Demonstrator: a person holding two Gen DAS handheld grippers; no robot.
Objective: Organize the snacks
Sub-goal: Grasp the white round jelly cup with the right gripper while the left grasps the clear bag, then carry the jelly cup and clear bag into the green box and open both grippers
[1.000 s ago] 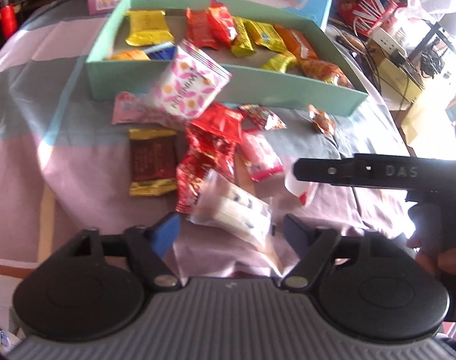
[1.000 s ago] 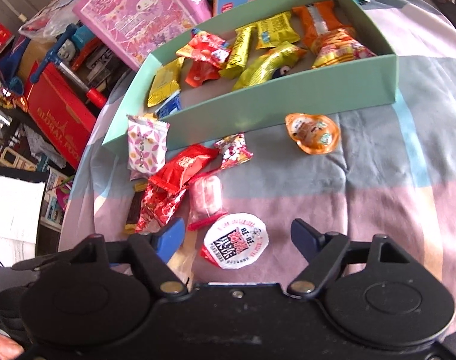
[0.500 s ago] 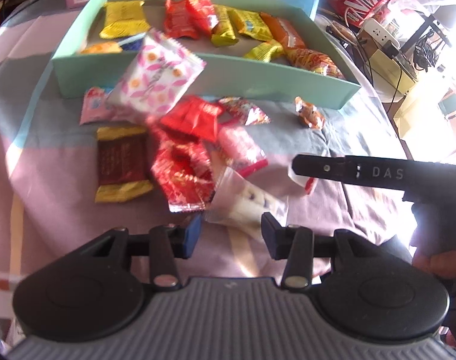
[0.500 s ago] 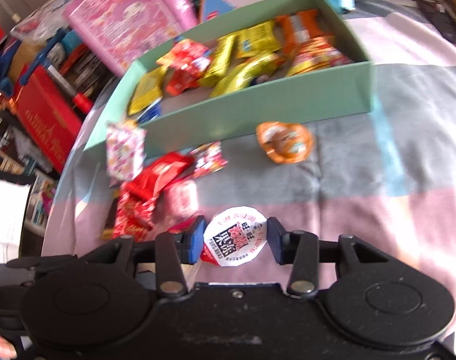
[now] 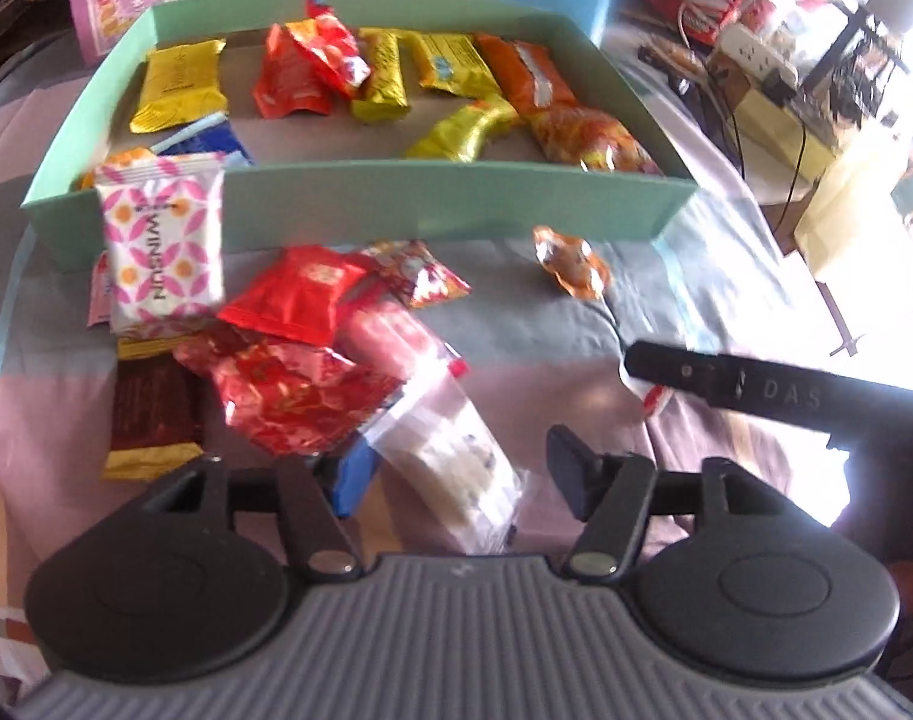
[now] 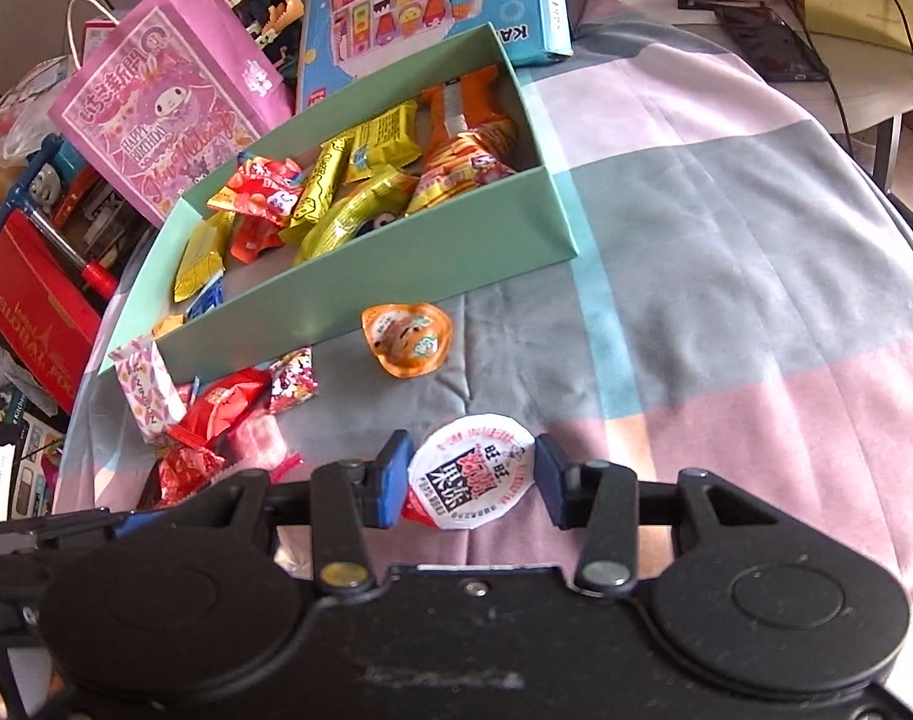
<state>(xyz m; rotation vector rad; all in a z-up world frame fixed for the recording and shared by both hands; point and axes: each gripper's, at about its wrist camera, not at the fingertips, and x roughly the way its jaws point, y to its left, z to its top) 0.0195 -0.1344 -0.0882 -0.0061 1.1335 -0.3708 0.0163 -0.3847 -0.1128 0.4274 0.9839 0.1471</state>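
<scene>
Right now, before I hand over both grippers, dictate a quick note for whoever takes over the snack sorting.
Left gripper: fingers straddle the clear packet, grip unclear.
Right gripper: fingers closed on the round jelly cup.
Done: green box holds several snacks.
Left on the cloth: orange jelly cup, pink-patterned packet leaning on the box wall, red packets, brown bar.
Next, probably: carry cup and packet to the box, then work through the pile.

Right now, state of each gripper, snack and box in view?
Left gripper: open, straddling clear-wrapped white snack.
Right gripper: shut on round white-lidded jelly cup.
Mint-green cardboard box: lidless, partly filled.
Orange jelly cup: loose on cloth.
Pink-patterned packet: leaning against box.
</scene>
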